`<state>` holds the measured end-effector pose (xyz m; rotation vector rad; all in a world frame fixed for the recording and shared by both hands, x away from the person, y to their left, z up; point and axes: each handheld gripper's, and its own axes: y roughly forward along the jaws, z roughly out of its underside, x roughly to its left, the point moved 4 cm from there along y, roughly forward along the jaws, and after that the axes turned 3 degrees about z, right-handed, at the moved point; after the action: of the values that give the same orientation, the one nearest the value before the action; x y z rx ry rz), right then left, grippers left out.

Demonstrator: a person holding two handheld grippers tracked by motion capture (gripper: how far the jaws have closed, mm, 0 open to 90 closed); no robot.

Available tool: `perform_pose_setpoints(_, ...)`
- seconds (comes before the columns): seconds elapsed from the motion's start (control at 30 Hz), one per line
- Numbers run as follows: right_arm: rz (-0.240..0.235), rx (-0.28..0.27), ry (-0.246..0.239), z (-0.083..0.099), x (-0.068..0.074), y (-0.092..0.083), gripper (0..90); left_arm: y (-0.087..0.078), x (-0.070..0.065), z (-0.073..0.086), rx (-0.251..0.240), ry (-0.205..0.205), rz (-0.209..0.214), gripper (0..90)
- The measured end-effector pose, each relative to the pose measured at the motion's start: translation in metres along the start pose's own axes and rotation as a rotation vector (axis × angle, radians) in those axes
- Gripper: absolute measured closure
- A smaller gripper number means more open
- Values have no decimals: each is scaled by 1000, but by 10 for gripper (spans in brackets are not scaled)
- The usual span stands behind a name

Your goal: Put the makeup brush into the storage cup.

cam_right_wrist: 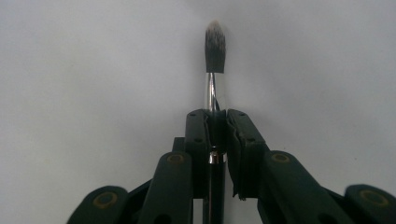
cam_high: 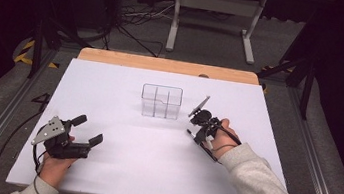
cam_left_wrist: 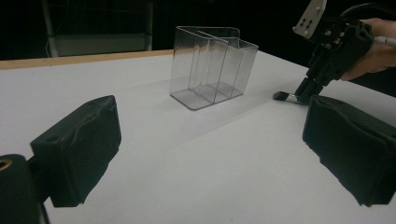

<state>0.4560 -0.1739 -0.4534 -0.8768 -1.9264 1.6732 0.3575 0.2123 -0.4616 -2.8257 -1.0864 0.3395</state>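
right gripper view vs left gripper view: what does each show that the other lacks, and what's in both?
Right gripper view: the brush close up, with dark bristles, pale tip and silver ferrule, and the right gripper shut on it.

Left gripper view: the clear divided organizer standing upright, the wooden table edge, and the left gripper with jaws wide apart and nothing between them.

Both: the brush, the right gripper and the white table surface.

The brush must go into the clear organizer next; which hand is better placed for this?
Right. The right gripper is shut on the brush, beside the clear organizer. The left gripper is open, holds nothing and sits farther away.
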Motion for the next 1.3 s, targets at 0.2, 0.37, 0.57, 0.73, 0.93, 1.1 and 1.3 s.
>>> perform_pose_setpoints(0.2, 3, -6, -5, 0, 2, -1, 801, 0, 0, 0, 0, 0, -1, 51)
perform_pose_setpoints(0.37, 2, -27, -10, -2, 2, -8, 802, 0, 0, 0, 1, -1, -1, 51)
perform_pose_setpoints(0.57, -6, -81, -5, -4, 2, -25, 802, 0, 0, 0, 0, 1, -2, 51)
perform_pose_setpoints(0.73, -18, -150, -4, -5, 2, -42, 802, 0, 0, 0, 0, 1, -2, 51)
perform_pose_setpoints(0.93, -22, -234, -15, -5, 3, -57, 802, 1, 0, 0, 1, 1, -1, 51)
perform_pose_setpoints(1.1, -23, -292, -23, -4, 4, -67, 802, 0, 0, 0, 2, 1, -2, 52)
perform_pose_setpoints(1.3, -36, -358, -30, -2, 7, -77, 802, 0, 0, 0, 2, 2, -2, 52)
